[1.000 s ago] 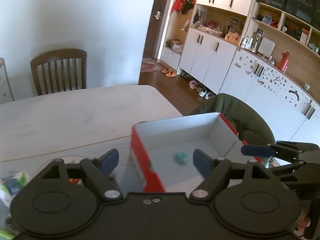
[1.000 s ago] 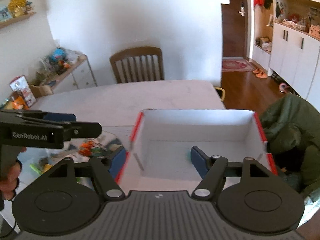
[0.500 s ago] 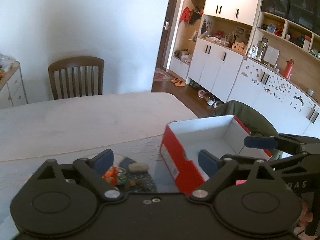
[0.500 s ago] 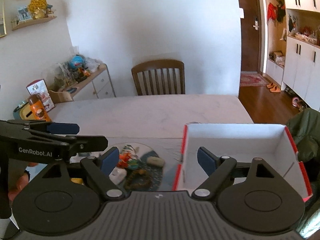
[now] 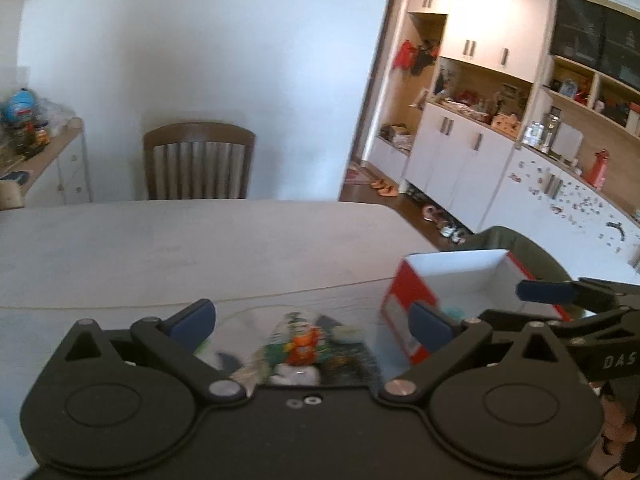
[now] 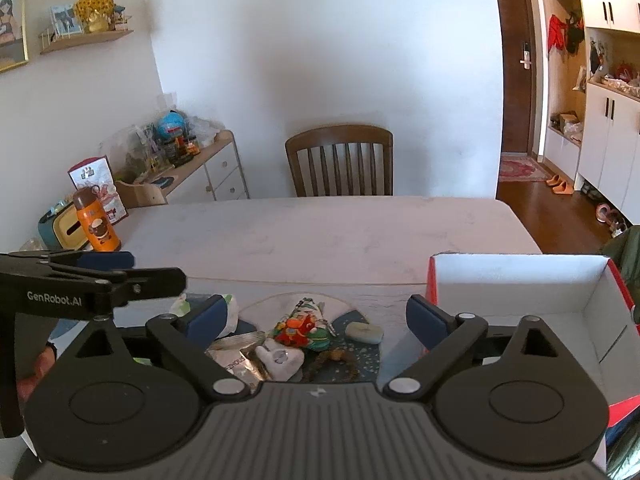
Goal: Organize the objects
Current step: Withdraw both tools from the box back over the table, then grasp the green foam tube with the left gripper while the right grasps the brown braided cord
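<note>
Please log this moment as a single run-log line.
left claw: open, empty | right claw: open, empty | both above small-item pile | red box: right of pile

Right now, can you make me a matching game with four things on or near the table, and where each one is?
Things:
1. orange bottle
2. wooden chair
3. red and white box
4. pale oval soap-like piece

Places:
A. at the far side of the table, against the wall
B. on the round mat, beside the colourful toy
C. at the table's left edge, in front of a tissue box
D. on the table's right side, open at the top

Pairs: 1-C, 2-A, 3-D, 4-B
</note>
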The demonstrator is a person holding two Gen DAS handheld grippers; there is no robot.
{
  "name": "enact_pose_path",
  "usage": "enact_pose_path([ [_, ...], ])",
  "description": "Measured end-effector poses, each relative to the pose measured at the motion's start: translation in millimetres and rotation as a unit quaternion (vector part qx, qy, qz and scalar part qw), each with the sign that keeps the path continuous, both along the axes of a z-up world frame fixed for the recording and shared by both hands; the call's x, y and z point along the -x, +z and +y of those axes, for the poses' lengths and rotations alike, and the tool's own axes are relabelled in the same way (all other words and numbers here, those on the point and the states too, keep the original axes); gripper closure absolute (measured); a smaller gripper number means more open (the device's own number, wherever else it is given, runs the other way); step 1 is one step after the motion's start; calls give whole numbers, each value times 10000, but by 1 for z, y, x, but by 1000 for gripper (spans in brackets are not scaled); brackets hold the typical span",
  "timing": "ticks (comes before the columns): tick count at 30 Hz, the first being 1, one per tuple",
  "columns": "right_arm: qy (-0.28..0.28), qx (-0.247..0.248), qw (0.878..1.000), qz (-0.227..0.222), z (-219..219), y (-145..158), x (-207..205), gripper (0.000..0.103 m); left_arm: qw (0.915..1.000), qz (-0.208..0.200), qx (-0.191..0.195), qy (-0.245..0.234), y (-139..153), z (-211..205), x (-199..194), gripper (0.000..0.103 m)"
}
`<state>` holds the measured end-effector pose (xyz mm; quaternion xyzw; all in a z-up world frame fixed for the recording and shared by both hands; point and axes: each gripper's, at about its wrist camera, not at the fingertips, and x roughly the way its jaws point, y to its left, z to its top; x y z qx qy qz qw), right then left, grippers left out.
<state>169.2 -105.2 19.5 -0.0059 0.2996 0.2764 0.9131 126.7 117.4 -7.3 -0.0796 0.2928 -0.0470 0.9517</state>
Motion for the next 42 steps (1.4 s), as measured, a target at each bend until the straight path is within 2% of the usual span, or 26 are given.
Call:
enact_pose_path([
  [5, -11, 90, 10000, 40, 20, -7, 2, 6, 9997, -48, -13, 247, -8, 29, 7, 0],
  [10, -87, 209, 9997, 108, 36, -17, 0, 6, 9975, -12, -199, 679, -22, 56, 14, 0],
  [21, -206, 634, 9974, 286, 62, -53, -12, 6, 9911, 557, -188, 1195, -68, 113, 24, 0],
  [30, -214, 981, 9937, 496, 77, -84, -26, 6, 9907, 851, -483, 950, -109, 114, 33, 0],
  [35, -291, 1174, 9910, 567, 82, -100, -34, 6, 9878, 1231, -518, 806, -128, 111, 29, 1],
  [42, -403, 1502, 9857, 652, 86, -125, -47, 6, 9855, 1410, -545, 773, -146, 115, 26, 1],
])
